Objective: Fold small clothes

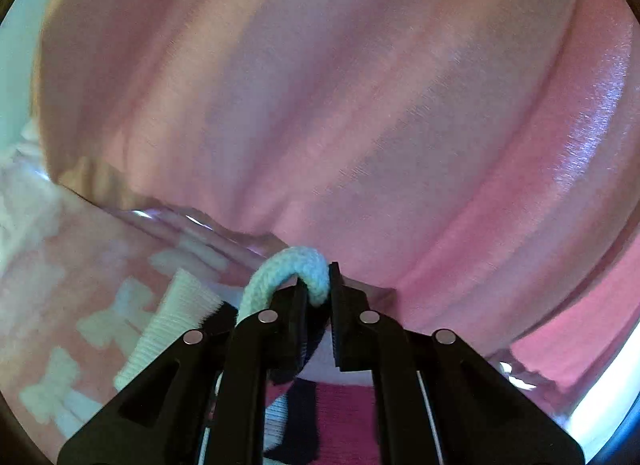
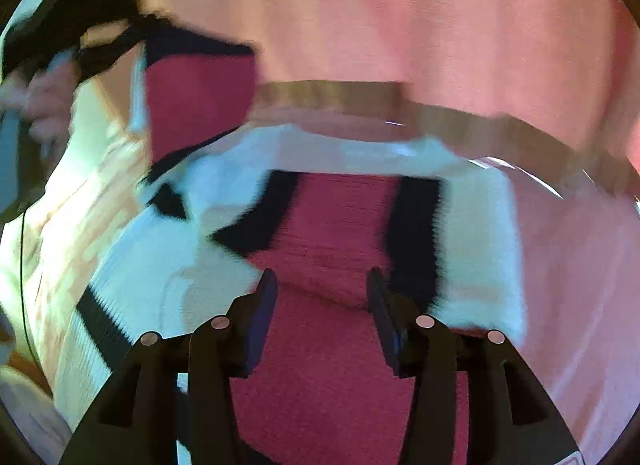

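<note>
The garment is a small knit sweater point(image 2: 328, 233) in white, dark pink and black, lying on a pink surface. In the left wrist view my left gripper point(image 1: 318, 289) is shut on a pale rolled knit edge point(image 1: 288, 265) of the sweater, with its ribbed white hem point(image 1: 176, 317) to the left and pink and black knit point(image 1: 344, 417) below. In the blurred right wrist view my right gripper point(image 2: 322, 285) is open, its fingers on either side of the dark pink panel, holding nothing. The left gripper point(image 2: 48, 41) and a hand show at the upper left, lifting a sweater corner.
A pink curtain or cloth point(image 1: 320, 85) fills the background of both views. A pink cloth with white bow shapes point(image 1: 80, 305) lies at the lower left. A glossy table edge point(image 2: 440, 113) runs behind the sweater.
</note>
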Available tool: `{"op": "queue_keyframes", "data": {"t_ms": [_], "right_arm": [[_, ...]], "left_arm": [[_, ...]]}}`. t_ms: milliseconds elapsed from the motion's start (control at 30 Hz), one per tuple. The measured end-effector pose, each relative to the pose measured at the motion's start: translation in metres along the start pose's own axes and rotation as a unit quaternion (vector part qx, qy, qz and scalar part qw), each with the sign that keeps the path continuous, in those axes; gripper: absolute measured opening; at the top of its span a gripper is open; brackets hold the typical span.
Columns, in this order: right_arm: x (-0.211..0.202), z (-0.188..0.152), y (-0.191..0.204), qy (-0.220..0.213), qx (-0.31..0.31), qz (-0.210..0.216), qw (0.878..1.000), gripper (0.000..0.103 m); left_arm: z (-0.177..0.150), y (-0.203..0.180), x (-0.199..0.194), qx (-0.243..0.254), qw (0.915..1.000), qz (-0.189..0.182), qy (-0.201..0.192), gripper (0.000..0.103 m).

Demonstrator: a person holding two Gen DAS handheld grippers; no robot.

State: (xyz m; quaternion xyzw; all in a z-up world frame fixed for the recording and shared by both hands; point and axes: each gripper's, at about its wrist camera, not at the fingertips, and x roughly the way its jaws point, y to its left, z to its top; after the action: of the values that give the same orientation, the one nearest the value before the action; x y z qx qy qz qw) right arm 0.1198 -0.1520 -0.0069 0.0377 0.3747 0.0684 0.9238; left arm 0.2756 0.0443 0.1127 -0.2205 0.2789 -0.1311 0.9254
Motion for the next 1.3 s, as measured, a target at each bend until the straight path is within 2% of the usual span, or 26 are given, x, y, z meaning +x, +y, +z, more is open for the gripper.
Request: {"op": "queue_keyframes", "data": {"t_ms": [133, 167, 267, 367, 467, 500, 533, 567, 633, 733, 767, 800, 833, 867, 1000, 1133, 1233, 1267, 1300], "right_arm": [[0.029, 0.019, 0.072, -0.015, -0.128, 0.043, 0.991, 0.046], [0.037, 0.023, 0.083, -0.013, -0.141, 0.047, 0.989, 0.046], [0.078, 0.041, 0.117, -0.001, -0.156, 0.068, 0.985, 0.046], [0.123, 0.058, 0.138, 0.023, -0.156, 0.080, 0.984, 0.046], [0.153, 0.069, 0.146, 0.032, -0.160, 0.052, 0.985, 0.046], [0.159, 0.071, 0.146, 0.036, -0.158, 0.044, 0.986, 0.044], [0.170, 0.075, 0.142, 0.048, -0.147, 0.041, 0.987, 0.037], [0.173, 0.077, 0.138, 0.049, -0.136, 0.040, 0.989, 0.017], [0.168, 0.087, 0.126, 0.045, -0.094, 0.072, 0.992, 0.013], [0.143, 0.097, 0.112, 0.021, -0.041, 0.156, 0.987, 0.013], [0.142, 0.098, 0.112, 0.027, -0.038, 0.187, 0.981, 0.014], [0.152, 0.095, 0.117, 0.055, -0.045, 0.204, 0.976, 0.022], [0.167, 0.090, 0.122, 0.096, -0.058, 0.197, 0.974, 0.026], [0.176, 0.083, 0.125, 0.121, -0.071, 0.181, 0.973, 0.023], [0.133, 0.081, 0.113, 0.075, -0.077, 0.151, 0.983, 0.024], [0.064, 0.079, 0.059, 0.048, -0.058, 0.097, 0.992, 0.026], [0.014, 0.063, 0.012, 0.037, -0.009, 0.058, 0.998, 0.037], [-0.002, 0.055, 0.000, 0.030, 0.001, 0.041, 0.999, 0.044], [-0.011, 0.049, -0.014, 0.025, 0.008, 0.020, 0.999, 0.048]], "left_arm": [[0.012, 0.015, -0.018, -0.015, 0.9994, 0.024, -0.020, 0.008], [0.015, 0.029, -0.022, -0.014, 0.9989, 0.036, -0.028, 0.008], [0.023, 0.043, -0.035, 0.000, 0.9969, 0.064, -0.047, 0.008], [0.029, 0.061, -0.033, -0.017, 0.9969, 0.064, -0.042, 0.008], [0.032, 0.076, -0.030, -0.026, 0.9965, 0.069, -0.039, 0.008], [0.033, 0.080, -0.029, -0.029, 0.9963, 0.071, -0.038, 0.008], [0.033, 0.087, -0.027, -0.031, 0.9963, 0.071, -0.036, 0.008], [0.035, 0.090, -0.027, -0.034, 0.9962, 0.071, -0.036, 0.008], [0.038, 0.097, -0.029, -0.037, 0.9962, 0.069, -0.038, 0.008], [0.039, 0.098, -0.031, -0.035, 0.9962, 0.067, -0.044, 0.008], [0.039, 0.098, -0.032, -0.035, 0.9961, 0.068, -0.045, 0.008], [0.038, 0.097, -0.033, -0.035, 0.9962, 0.066, -0.045, 0.008], [0.037, 0.096, -0.032, -0.036, 0.9963, 0.065, -0.044, 0.008], [0.036, 0.094, -0.032, -0.036, 0.9963, 0.065, -0.043, 0.008], [0.030, 0.074, -0.031, -0.024, 0.9975, 0.053, -0.039, 0.008], [0.016, 0.034, -0.033, 0.009, 0.9992, 0.026, -0.031, 0.008], [-0.015, -0.018, -0.027, 0.048, 0.9988, -0.014, 0.000, 0.009], [-0.029, -0.034, -0.023, 0.063, 0.9976, -0.024, 0.014, 0.010], [-0.048, -0.050, -0.016, 0.078, 0.9958, -0.034, 0.034, 0.018]]}}
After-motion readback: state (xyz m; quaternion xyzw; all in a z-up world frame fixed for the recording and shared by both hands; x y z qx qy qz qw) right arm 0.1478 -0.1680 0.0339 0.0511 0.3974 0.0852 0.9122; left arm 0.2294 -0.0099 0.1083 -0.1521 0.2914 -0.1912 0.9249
